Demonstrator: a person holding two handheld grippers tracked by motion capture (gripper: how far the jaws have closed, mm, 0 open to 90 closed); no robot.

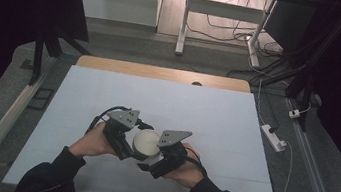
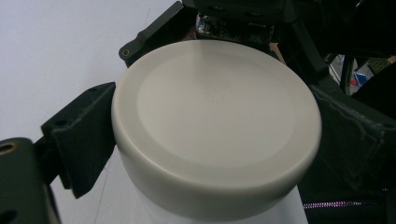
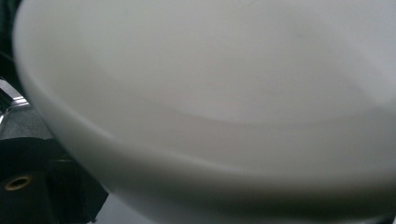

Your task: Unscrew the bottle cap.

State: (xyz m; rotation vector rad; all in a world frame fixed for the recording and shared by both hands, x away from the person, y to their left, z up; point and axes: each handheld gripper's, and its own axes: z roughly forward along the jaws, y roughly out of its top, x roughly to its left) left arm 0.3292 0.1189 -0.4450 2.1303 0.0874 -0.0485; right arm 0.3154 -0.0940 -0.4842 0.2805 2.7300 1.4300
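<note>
The white jar [image 1: 146, 142] is sitting low over the near middle of the tabletop [image 1: 107, 102], between the two tools; whether its base is touching the sheet, I cannot tell. From the left gripper view its smooth, rounded lid [image 2: 215, 116] is looking slippery, so I am judging that a twist could make the jaws skid round it instead of turning it (or tip the jar if one side lets go first). The left tool [image 1: 124, 142] is standing partly open, its jaws pressing either side of the lid. The right tool [image 1: 159, 162] is crowding in so close that its own view is blurring into white; how wide it is standing, or whether it is gripping the jar, I cannot tell.
</note>
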